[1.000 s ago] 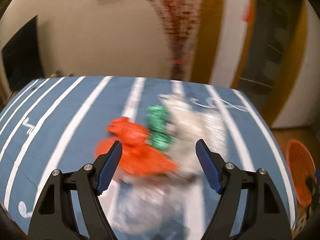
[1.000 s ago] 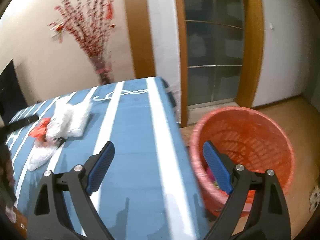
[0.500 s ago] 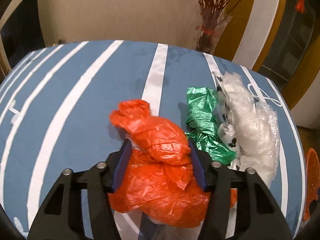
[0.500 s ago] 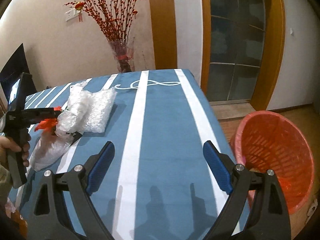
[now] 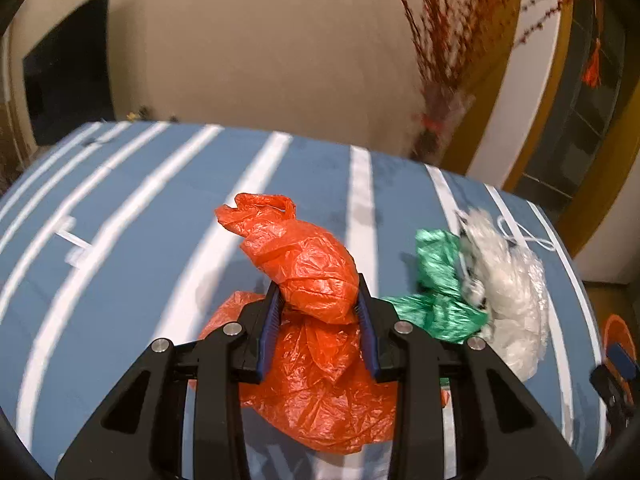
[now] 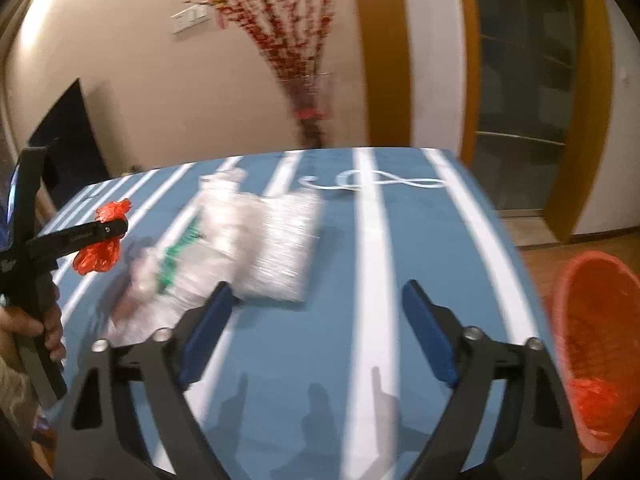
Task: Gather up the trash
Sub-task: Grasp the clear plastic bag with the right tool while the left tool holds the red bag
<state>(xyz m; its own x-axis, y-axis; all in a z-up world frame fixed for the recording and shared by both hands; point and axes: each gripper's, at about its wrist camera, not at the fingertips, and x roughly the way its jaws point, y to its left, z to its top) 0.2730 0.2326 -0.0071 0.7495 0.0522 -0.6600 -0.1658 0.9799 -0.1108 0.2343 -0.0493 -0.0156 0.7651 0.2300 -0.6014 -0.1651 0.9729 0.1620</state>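
Note:
A crumpled orange plastic bag point(image 5: 304, 256) lies on the blue striped table point(image 5: 120, 240). My left gripper point(image 5: 319, 284) has both blue pads pressed into the bag's sides, and the jaws are still closing. Right of it lie a green bag point(image 5: 436, 276) and a heap of white and clear bags point(image 5: 508, 292). My right gripper point(image 6: 318, 292) hovers over bare table just right of the white heap point(image 6: 276, 248); its jaws are closing with nothing between them. The right wrist view shows the orange bag point(image 6: 98, 256) at far left.
An orange mesh basket point(image 6: 592, 320) stands on the floor past the table's right edge, with orange trash in its bottom. A vase of red branches point(image 6: 308, 120) stands behind the table. A person's hand point(image 6: 24, 324) holds the left gripper's handle.
The left jaws came forward around the orange bag and closed onto it. The right gripper swung left from the basket toward the white heap, and its jaws narrowed a little.

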